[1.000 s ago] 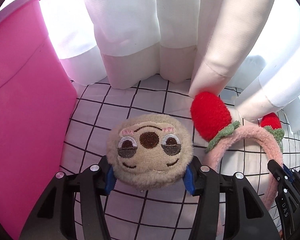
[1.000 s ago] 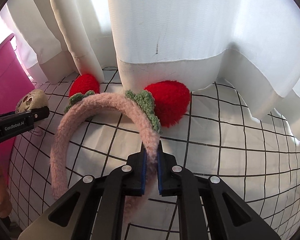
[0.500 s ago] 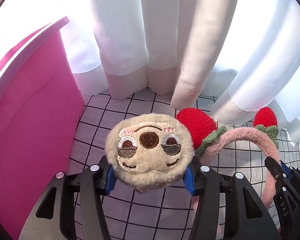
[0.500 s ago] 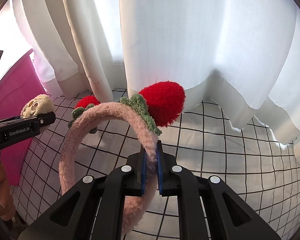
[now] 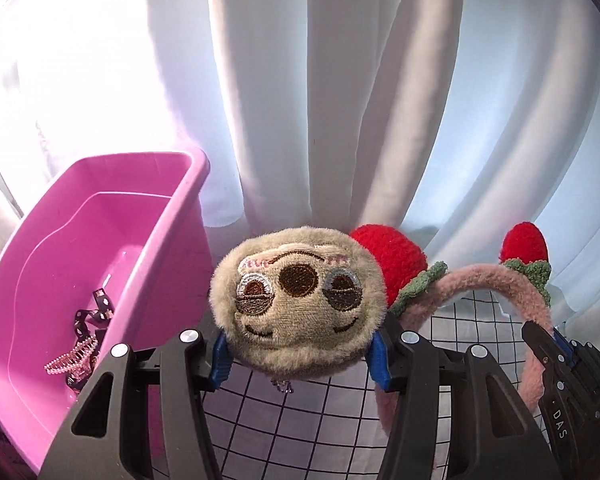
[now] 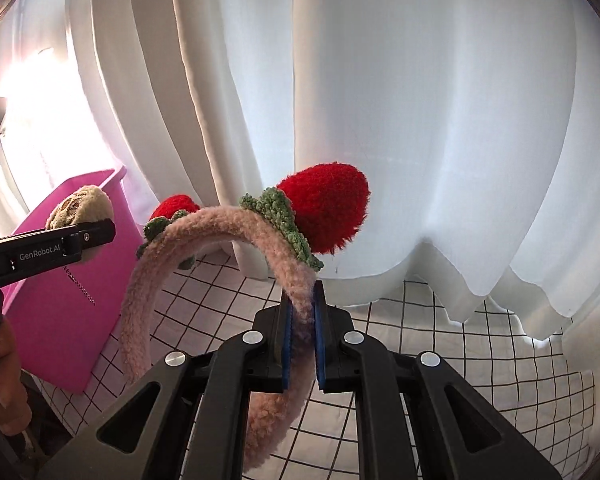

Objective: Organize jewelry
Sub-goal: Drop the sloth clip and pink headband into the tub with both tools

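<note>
My left gripper [image 5: 300, 354] is shut on a beige plush sloth-face charm [image 5: 296, 304] with a short chain hanging under it, held in the air to the right of an open pink bin [image 5: 180, 208]. The bin holds several small hair pieces [image 5: 82, 344]. My right gripper [image 6: 302, 336] is shut on the band of a fuzzy pink headband [image 6: 220, 232] with two red strawberries [image 6: 324, 208], also lifted. The headband [image 5: 500, 284] shows right of the sloth in the left wrist view. The sloth charm [image 6: 80, 206] and the left gripper's finger [image 6: 52, 246] show at left in the right wrist view.
A white cloth with a black grid [image 6: 440, 344] covers the table. White curtains [image 6: 380, 100] hang right behind it, their hems touching the cloth. The pink bin [image 6: 60, 312] stands at the table's left edge.
Both grippers have risen with their loads. The left wrist view now looks down over the bin's rim into its inside, where before it saw only the bin's outer wall.
</note>
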`<state>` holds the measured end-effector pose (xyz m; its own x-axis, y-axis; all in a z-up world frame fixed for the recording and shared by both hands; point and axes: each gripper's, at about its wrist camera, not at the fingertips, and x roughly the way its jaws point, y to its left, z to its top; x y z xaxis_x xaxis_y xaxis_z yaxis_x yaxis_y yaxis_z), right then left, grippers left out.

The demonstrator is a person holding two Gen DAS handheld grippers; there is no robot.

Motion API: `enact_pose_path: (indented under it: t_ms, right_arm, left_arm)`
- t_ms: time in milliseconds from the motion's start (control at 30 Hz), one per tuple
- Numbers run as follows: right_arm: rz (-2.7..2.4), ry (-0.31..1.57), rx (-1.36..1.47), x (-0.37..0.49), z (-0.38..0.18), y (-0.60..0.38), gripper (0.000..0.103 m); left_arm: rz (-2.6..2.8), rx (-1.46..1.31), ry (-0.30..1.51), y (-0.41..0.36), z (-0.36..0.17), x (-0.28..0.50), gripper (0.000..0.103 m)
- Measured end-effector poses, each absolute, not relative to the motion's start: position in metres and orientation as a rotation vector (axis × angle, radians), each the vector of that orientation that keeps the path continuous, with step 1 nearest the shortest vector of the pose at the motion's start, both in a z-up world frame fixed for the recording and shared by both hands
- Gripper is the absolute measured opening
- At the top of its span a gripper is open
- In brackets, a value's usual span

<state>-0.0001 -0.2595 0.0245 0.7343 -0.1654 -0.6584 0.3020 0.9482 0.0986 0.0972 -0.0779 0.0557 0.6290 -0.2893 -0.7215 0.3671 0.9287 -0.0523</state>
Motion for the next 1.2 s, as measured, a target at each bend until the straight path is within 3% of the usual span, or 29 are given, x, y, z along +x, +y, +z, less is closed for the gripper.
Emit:
enact_pose_path:
  t_ms: [233,500,800,1200]
  right_arm:
    - [-0.159,0.603,0.148,0.025,0.076,-0.222,0.009]
    - [0.029,0.58,0.083,0.094,0.105,-0.146,0.009]
    - [0.176,0.683,-0.007,0.178,0.086,-0.049,0.009]
    - [0.243,0.834,-0.054,0.24,0.061,0.014,0.011]
  left_arm:
    - [-0.29,0.056,0.715,-0.028,0.109,0.093,0.051]
    - [-0.106,0.013,0.715,0.064,0.134,0.101,0.051]
    - [0.085,-0.018,0.834,0.154,0.088,0.145,0.052]
    - [0.152,-0.05,0.954,0.193,0.05,0.175,0.054]
